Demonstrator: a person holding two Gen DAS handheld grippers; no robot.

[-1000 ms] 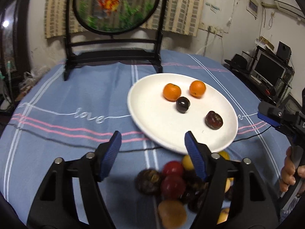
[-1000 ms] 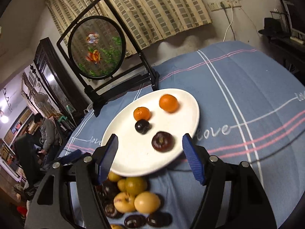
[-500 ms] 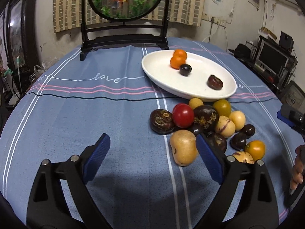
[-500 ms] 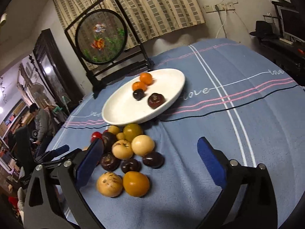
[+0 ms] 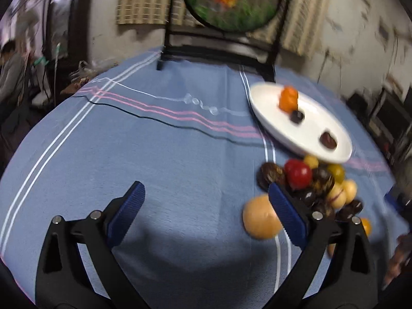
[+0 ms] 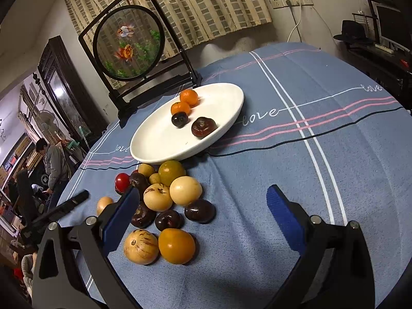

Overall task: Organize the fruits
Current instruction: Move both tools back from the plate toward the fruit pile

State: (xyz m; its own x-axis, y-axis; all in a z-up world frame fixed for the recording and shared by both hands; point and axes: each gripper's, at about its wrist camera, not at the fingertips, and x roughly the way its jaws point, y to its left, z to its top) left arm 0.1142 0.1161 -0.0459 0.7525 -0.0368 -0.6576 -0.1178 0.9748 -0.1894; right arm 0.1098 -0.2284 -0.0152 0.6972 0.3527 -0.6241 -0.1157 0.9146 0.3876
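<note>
A white plate [image 6: 154,141] holds two oranges [image 6: 188,97], a dark plum [image 6: 179,119] and a brown fruit [image 6: 203,127]; it also shows in the left wrist view [image 5: 267,108]. A pile of loose fruit [image 6: 164,193] lies on the blue cloth in front of the plate, with a red tomato [image 5: 297,173] and a tan fruit [image 5: 260,217]. My left gripper [image 5: 206,206] is open and empty, left of the pile. My right gripper [image 6: 203,206] is open and empty, over the pile's right edge.
A round goldfish screen on a black stand [image 6: 128,43] stands behind the plate. The blue striped tablecloth [image 6: 322,167] stretches to the right. A person [image 6: 52,162] stands beyond the table's left edge. Shelves with a monitor [image 6: 391,25] are at the far right.
Both grippers pulled back from the plate toward the near side. The left gripper then swung left, so the pile now sits at its right finger. Both stayed open.
</note>
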